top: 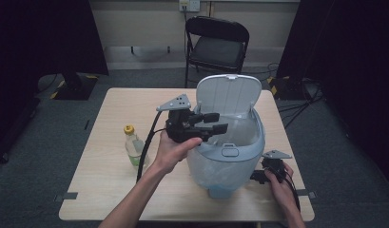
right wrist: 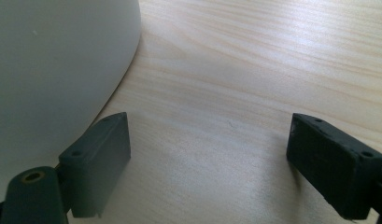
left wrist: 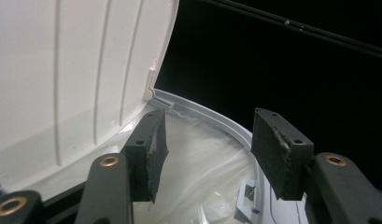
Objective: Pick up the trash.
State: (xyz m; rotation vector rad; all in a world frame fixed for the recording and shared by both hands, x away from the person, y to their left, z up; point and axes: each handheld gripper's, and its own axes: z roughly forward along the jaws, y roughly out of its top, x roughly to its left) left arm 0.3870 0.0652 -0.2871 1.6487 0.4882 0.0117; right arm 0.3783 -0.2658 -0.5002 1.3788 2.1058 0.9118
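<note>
Now, line by line, clock directions read on the high view with 12 at the table's far edge.

Bin (top: 228, 161): rounded, translucent pale plastic tub at about 4 o'clock on the table, near the front edge; a smooth blue-grey rim band with a small latch at its front.
Lid (top: 228, 93): off-white, stands hinged up at the bin's 12 o'clock side; its inner face is ribbed with shallow lengthwise grooves.
Liner (left wrist: 205, 156): thin, clear, crinkled film lying inside the bin under the rim.
Left gripper (top: 216, 122): matte black, grey three-cornered plate on top, held over the bin's mouth at its 9 o'clock rim; jaws spread apart, nothing between them, pads worn and rough.
Right gripper (right wrist: 209, 165): black, low on the table at the bin's 4 o'clock; jaws wide apart over bare wood, one jaw just beside the bin's curved wall.
Bottle (top: 133, 147): clear, slim plastic with a yellow cap, upright at 9 o'clock of the bin, well apart from it.
Table (top: 111, 114): pale wood grain, rounded corners.
Chair (top: 217, 46): black, folding, beyond the table at 12 o'clock.
</note>
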